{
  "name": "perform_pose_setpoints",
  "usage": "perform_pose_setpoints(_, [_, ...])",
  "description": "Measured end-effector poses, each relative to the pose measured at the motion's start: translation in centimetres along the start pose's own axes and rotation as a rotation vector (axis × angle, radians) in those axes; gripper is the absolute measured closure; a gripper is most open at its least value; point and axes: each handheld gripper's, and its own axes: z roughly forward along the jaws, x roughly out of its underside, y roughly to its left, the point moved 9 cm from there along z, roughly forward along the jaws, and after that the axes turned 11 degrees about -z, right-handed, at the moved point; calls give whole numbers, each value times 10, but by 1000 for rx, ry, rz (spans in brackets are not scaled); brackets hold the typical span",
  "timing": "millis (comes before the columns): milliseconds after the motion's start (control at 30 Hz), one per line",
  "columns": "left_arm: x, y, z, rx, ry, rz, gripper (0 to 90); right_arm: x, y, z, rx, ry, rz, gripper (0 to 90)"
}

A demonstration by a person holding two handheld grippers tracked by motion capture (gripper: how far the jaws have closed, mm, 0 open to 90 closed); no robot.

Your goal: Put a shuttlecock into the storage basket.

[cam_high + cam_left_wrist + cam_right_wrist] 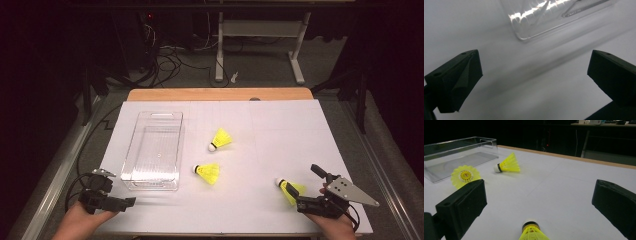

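Right gripper (300, 199) low at the near right edge of the white surface (280, 135), jaws spread wide with nothing between them yet. Nearest shuttlecock (288, 190) lying on its side just ahead of those jaws, cork end pointing away from the hand, yellow skirt toward it; in the right gripper view (532, 232) sitting between the 2 open jaws at the bottom edge, cork cap up. 2 more shuttlecocks farther off: 1 (208, 172) just beside the clear plastic bin (131, 150), another (221, 139) beyond it toward the middle of the surface. Left gripper (120, 202) resting at the near left corner, jaws likewise wide and empty, pointed at the near corner of the bin (524, 37).

Very light object, probably; likely to skid or roll on its rounded cork if nudged. Skirt thin, springy, easy to crush or deform under a hard squeeze. Best hold likely at the firm cork or the narrow neck just behind it, closing gently and squarely. Bin looks the likely destination, still empty.
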Motion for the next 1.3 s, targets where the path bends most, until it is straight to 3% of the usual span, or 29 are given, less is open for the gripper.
perform_pose_setpoints(67, [1, 0, 2, -44, 31, 18, 6, 0, 0, 0, 0, 3, -4, 3])
perform_pose_setpoints(200, [0, -1, 4, -72, 75, 28, 6, 1, 1, 1, -3, 6, -7, 3])
perform_pose_setpoints(467, [-2, -7, 0, -76, 149, 42, 7, 1, 3, 2, -8, 8, -14, 3])
perform_pose_setpoints(733, [-6, -10, -5, -50, 205, 38, 12, 0, 5, 1, -12, 3, -17, 3])
perform_pose_setpoints(1100, [5, -6, -3, -54, 311, 52, 11, 0, 5, 2, -2, 1, -20, 3])
perform_pose_setpoints(1300, [9, -5, -3, -71, 344, 68, 14, 0, 5, 3, -4, 3, -10, 3])
